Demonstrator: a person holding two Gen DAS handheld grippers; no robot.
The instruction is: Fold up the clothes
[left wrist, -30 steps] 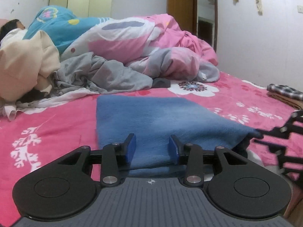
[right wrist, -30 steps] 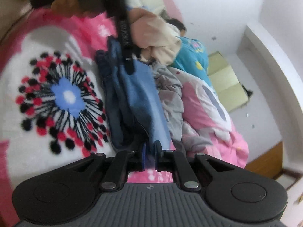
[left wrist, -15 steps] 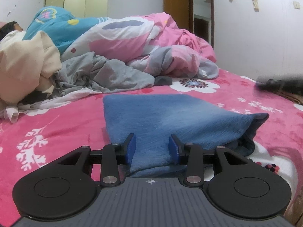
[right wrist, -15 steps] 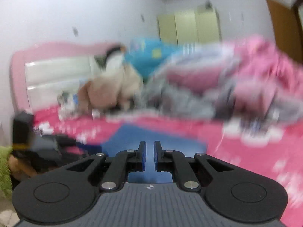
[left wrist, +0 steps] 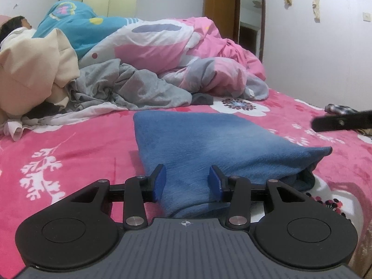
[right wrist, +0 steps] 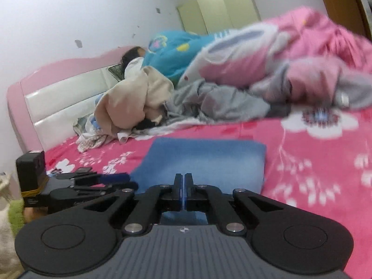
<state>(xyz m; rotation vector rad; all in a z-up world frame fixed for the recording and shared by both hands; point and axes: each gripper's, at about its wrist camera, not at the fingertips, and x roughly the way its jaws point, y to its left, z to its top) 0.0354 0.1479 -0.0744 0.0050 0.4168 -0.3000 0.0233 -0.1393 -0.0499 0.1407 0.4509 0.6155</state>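
**Blue garment folded on the bed, left gripper astride its near end**

The blue garment (left wrist: 209,144) lies folded on the pink floral bedspread (left wrist: 69,148), on the near side of the heap of loose clothing. That heap consists of a grey garment (left wrist: 130,90), a beige garment (left wrist: 30,69) and a pink-and-white quilt (left wrist: 162,46) bunched behind them.

Left gripper (left wrist: 187,181): the jaws stand partly apart and are opening. The near end of the blue garment rises between the two blue pads (left wrist: 160,181); the frames do not show for certain whether the pads press on the cloth. In the right wrist view the same gripper (right wrist: 121,179) appears just left of the blue garment, low over the bedspread, with a camera block on its body.

Right gripper (right wrist: 184,190): the jaws are fully closed, pad against pad, with nothing between them. It hangs above the near edge of the blue garment — not in contact with it. In the left wrist view one dark finger (left wrist: 341,122) of it shows at the right edge, clear of the garment's right corner.

A person lies at the head of the bed, beyond the beige garment.
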